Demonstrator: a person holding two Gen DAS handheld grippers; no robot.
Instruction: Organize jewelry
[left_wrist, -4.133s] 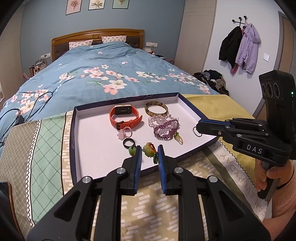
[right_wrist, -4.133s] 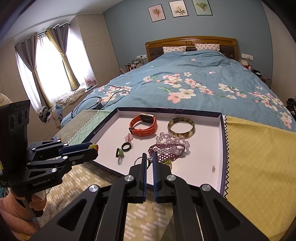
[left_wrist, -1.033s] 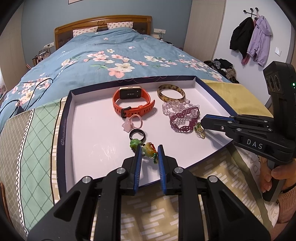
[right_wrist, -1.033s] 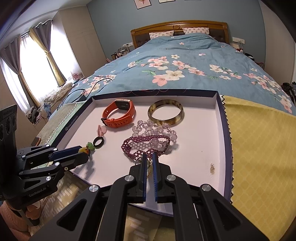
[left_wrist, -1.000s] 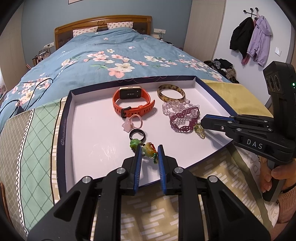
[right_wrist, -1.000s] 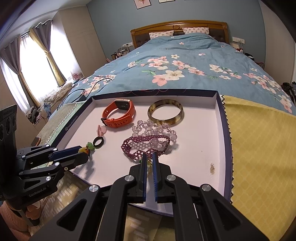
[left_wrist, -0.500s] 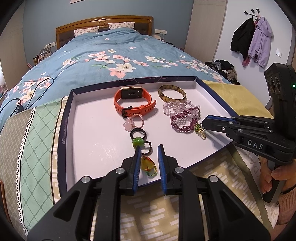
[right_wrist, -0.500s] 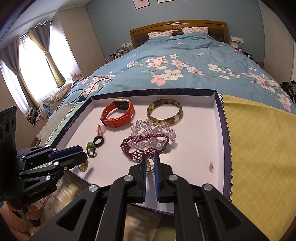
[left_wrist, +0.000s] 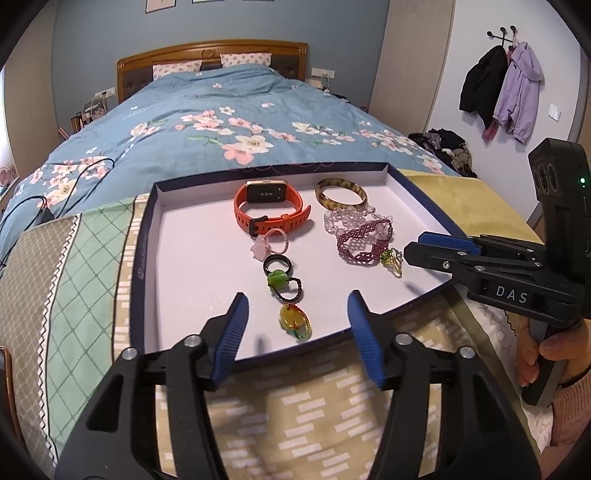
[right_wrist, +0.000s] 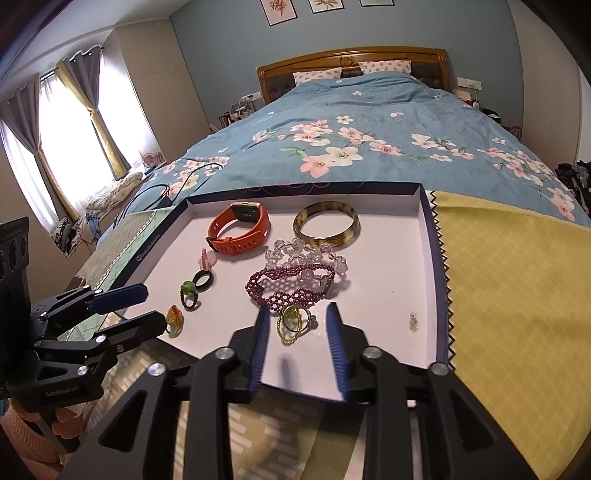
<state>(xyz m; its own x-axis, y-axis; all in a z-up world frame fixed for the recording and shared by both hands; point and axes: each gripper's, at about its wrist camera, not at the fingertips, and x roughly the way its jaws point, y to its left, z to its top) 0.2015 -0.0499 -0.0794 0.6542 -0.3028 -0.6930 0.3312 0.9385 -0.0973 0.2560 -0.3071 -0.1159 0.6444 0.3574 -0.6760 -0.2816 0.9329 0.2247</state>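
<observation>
A white tray with a dark blue rim (left_wrist: 147, 236) (right_wrist: 430, 236) lies on the bed's end. In it lie an orange smartwatch (left_wrist: 271, 210) (right_wrist: 240, 227), a brown bangle (left_wrist: 340, 192) (right_wrist: 327, 225), clear and purple bead bracelets (left_wrist: 364, 236) (right_wrist: 291, 282), a pink ring (left_wrist: 267, 243), a black ring (left_wrist: 277, 264), a green-bead ring (left_wrist: 282, 282) (right_wrist: 188, 291). My left gripper (left_wrist: 295, 317) (right_wrist: 147, 306) is open around a yellow pendant ring (left_wrist: 293, 319) (right_wrist: 174, 319) lying on the tray. My right gripper (right_wrist: 297, 330) (left_wrist: 413, 251) is open around a green-and-gold ring (right_wrist: 293, 321) (left_wrist: 392, 258) on the tray.
The tray rests on a patchwork cloth (left_wrist: 74, 280) and a yellow cloth (right_wrist: 517, 280) over a blue floral duvet (left_wrist: 221, 122). Black cables (left_wrist: 26, 206) lie on the bed at left. Coats (left_wrist: 502, 96) hang on the right wall.
Both grippers have opened. The left one let the yellow pendant ring down onto the tray's near edge; the right one let the green-and-gold ring down beside the purple bracelet.
</observation>
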